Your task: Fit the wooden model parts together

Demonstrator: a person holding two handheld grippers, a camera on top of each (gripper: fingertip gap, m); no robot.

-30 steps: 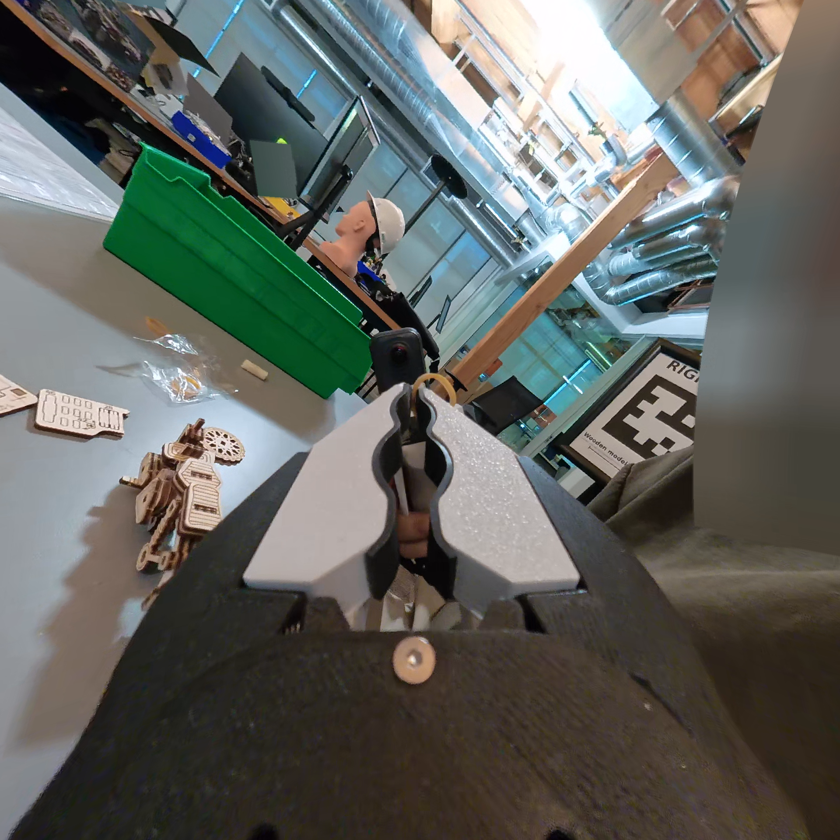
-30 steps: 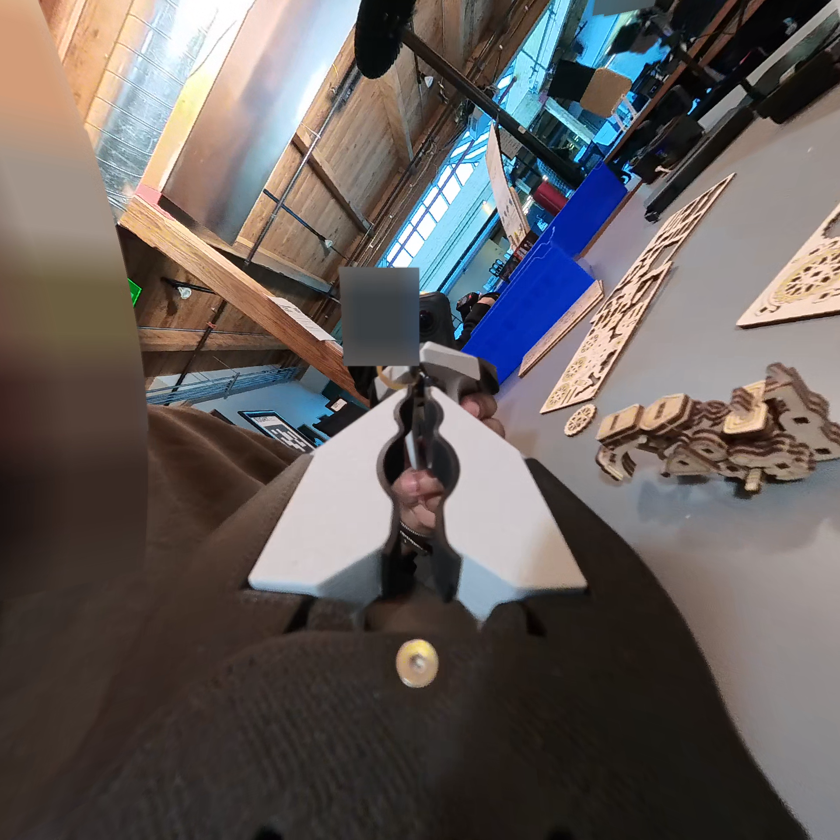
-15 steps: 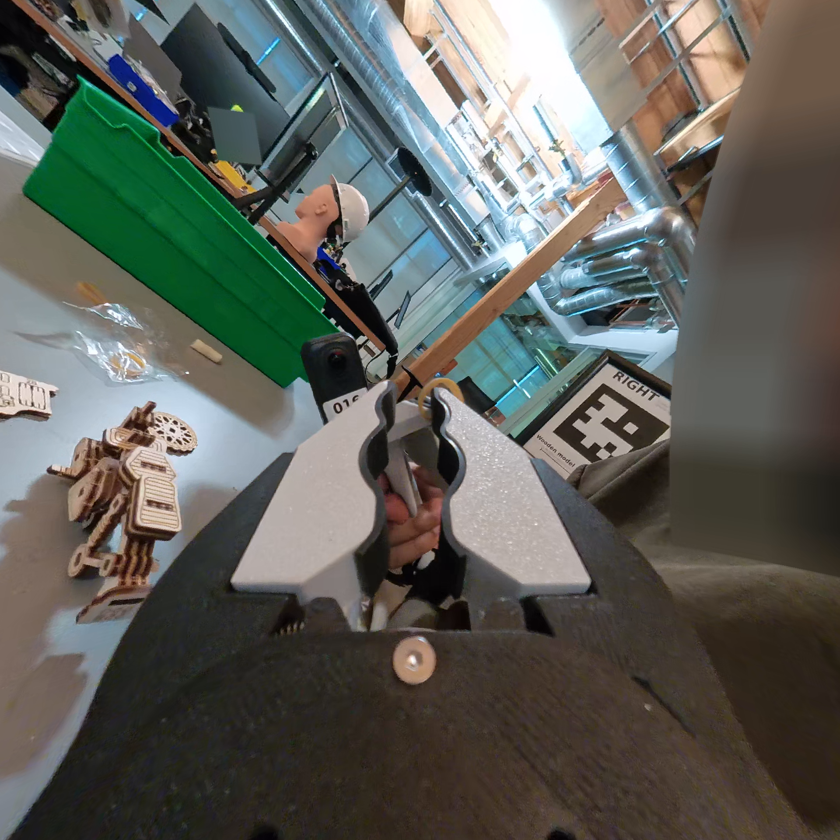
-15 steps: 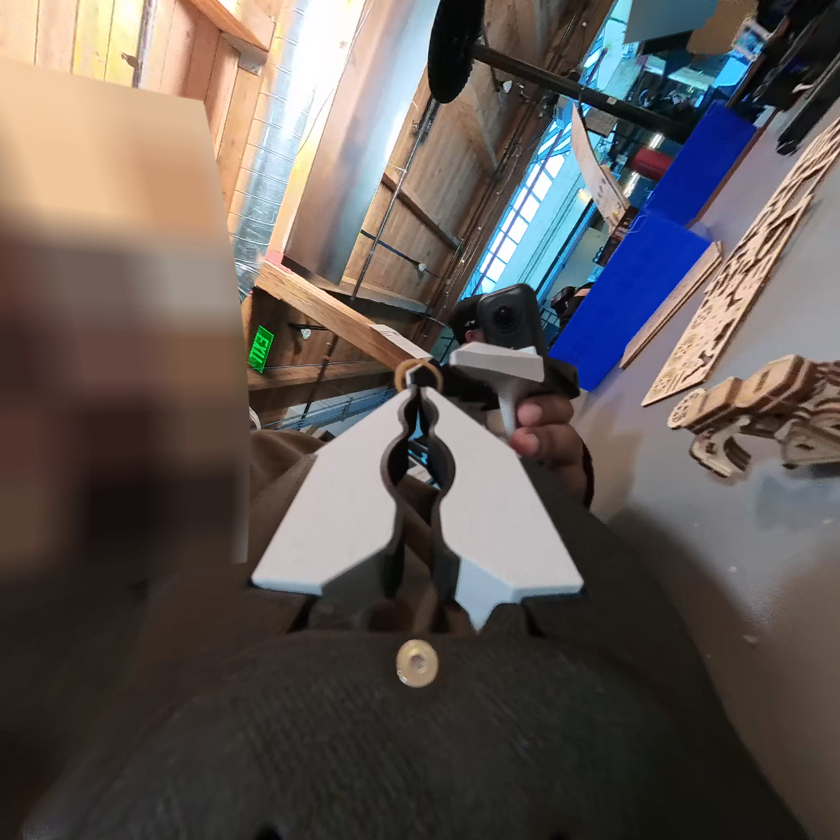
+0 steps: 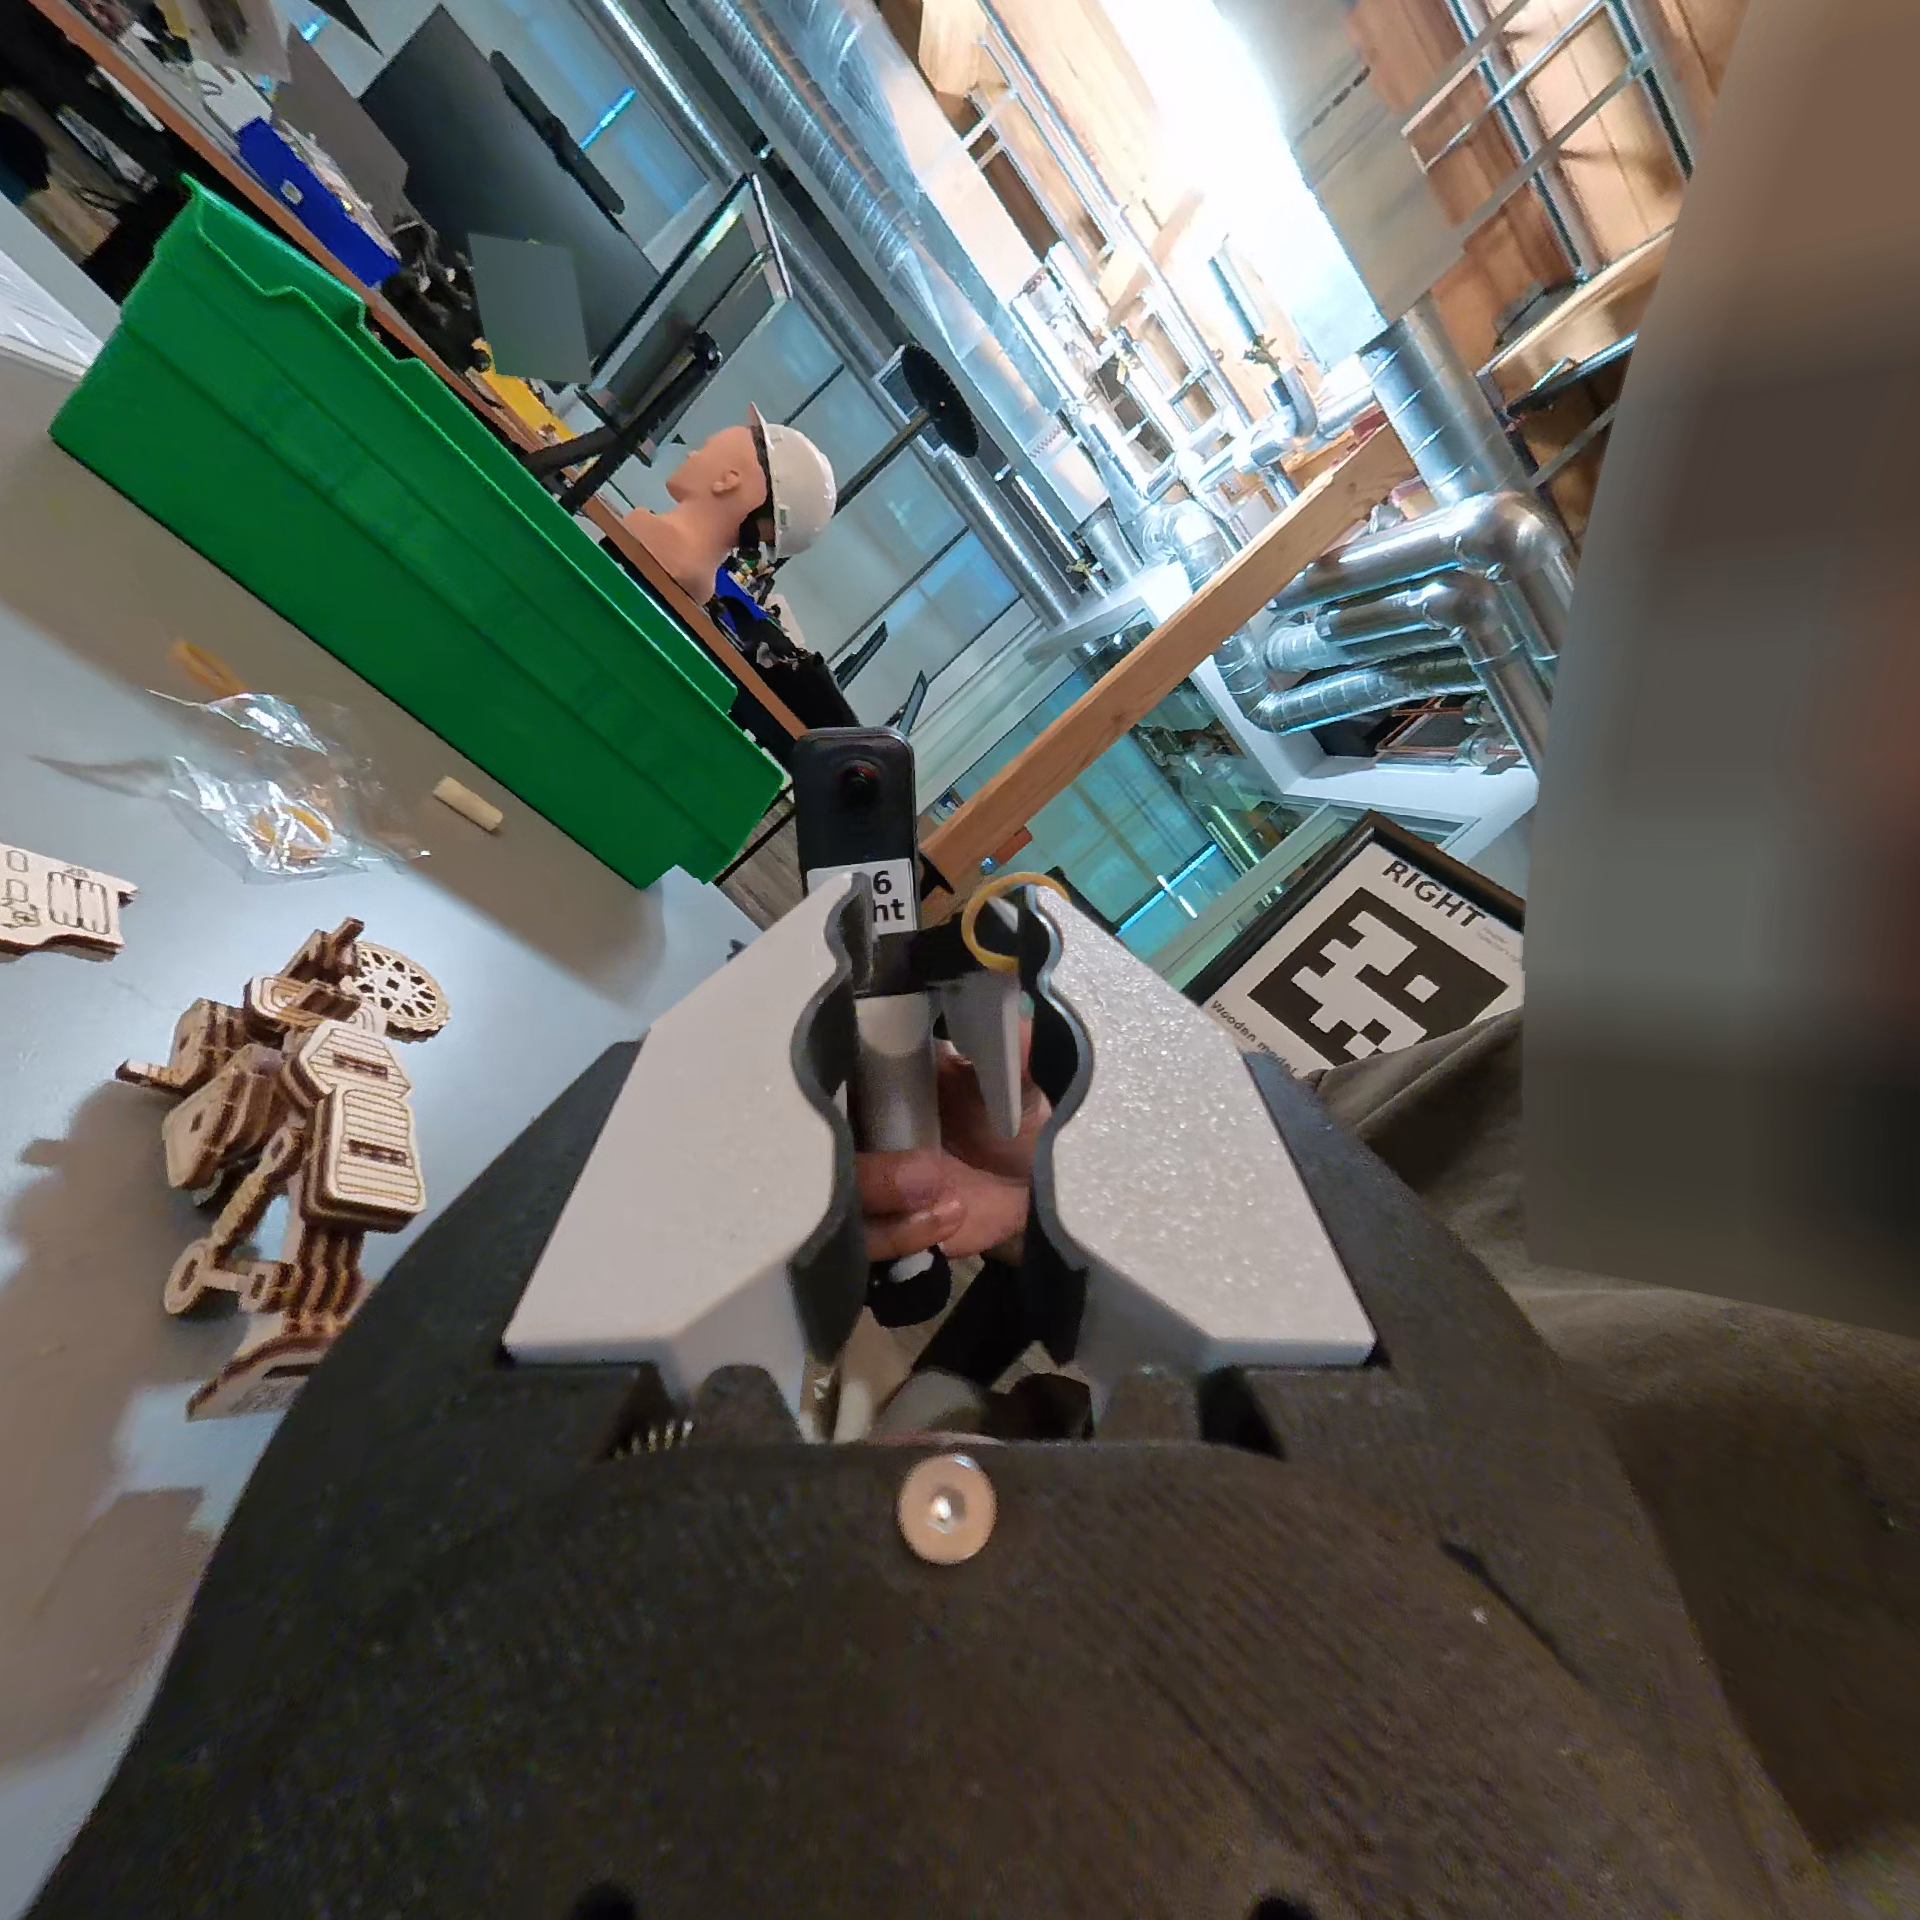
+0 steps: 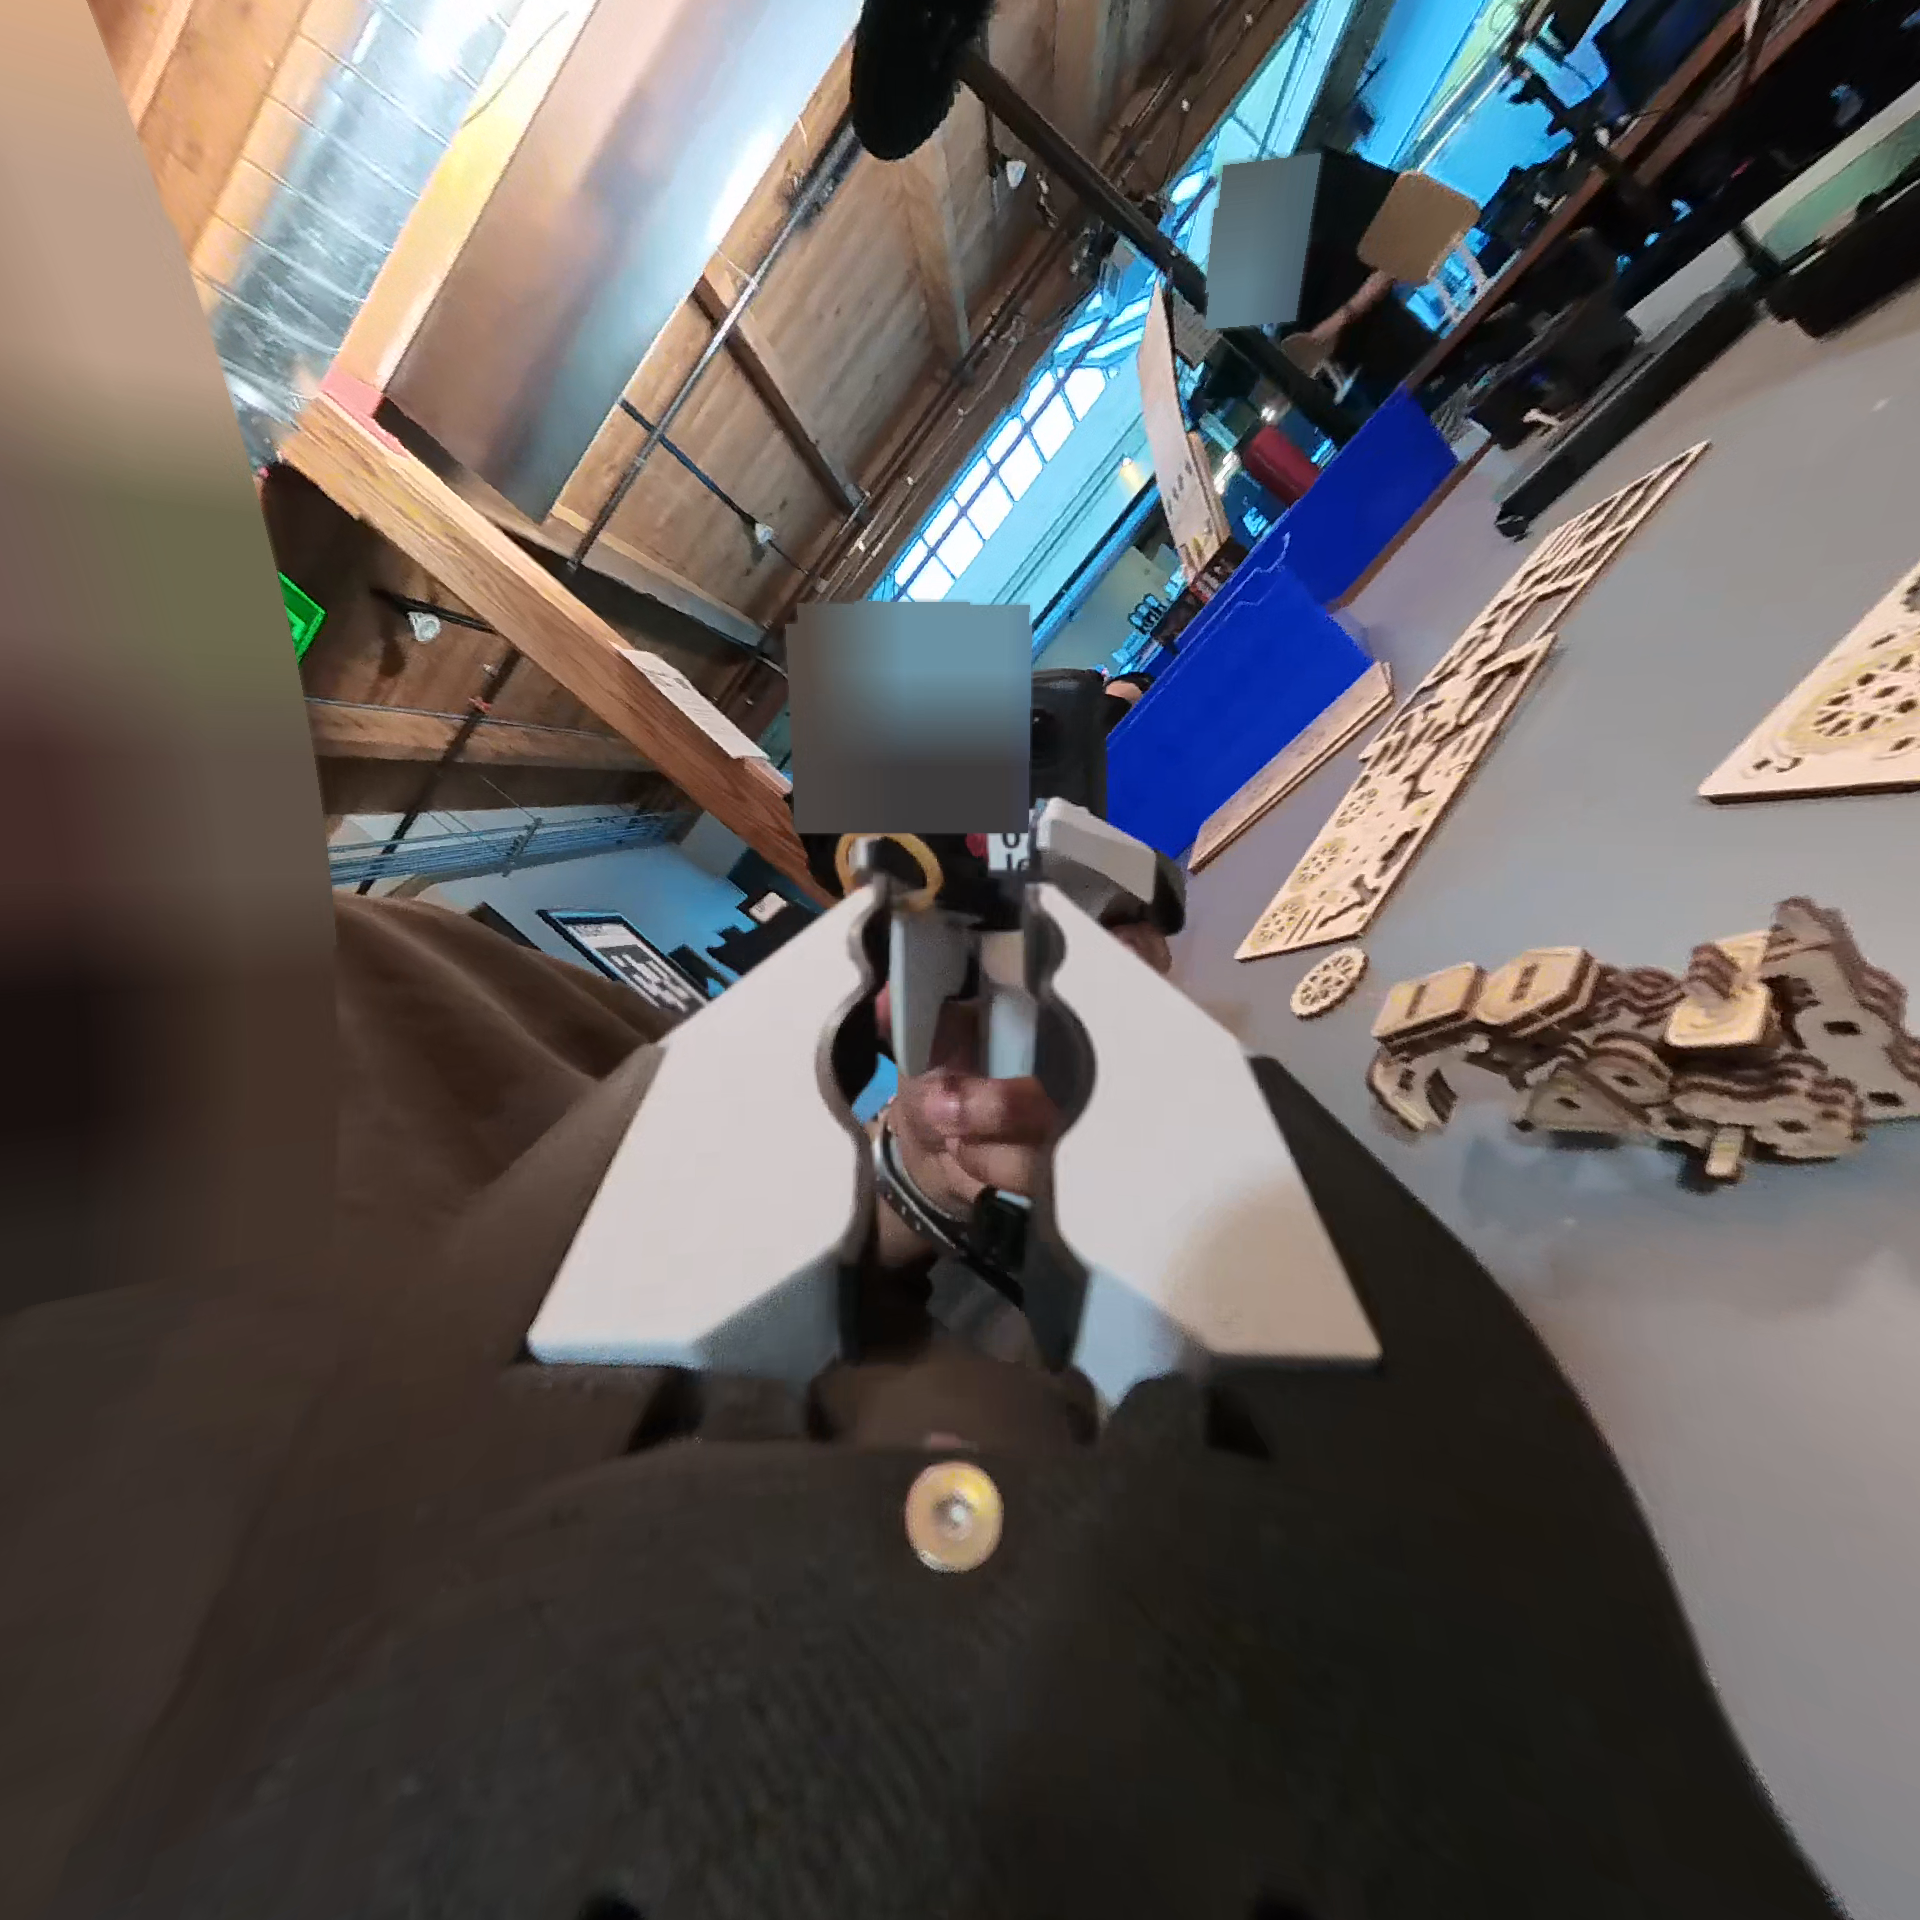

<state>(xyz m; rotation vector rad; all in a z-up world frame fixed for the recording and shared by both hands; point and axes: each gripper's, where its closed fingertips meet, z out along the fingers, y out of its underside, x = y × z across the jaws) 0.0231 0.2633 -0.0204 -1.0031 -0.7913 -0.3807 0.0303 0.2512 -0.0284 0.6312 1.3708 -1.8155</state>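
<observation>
My left gripper and right gripper are raised above the grey table, facing each other tip to tip, both with jaws apart. Each view shows the other gripper's grey fingers in the gap between its own. A small yellow rubber band sits at the meeting fingertips and also shows in the right wrist view. I cannot tell which finger carries it. The partly built wooden model lies on the table to the left, and to the right in the right wrist view.
A loose wooden gear lies by the model. Cut-out wooden sheets and a blue bin lie beyond. A green bin, a clear plastic bag and a small peg are on the left side. The person's brown sleeve fills the near side. The tips of both grippers are at nearly the same place.
Both grippers were shut at the tips around the rubber band; both now stand open, each with the other's fingers showing between its own. Both views have swung a little.
</observation>
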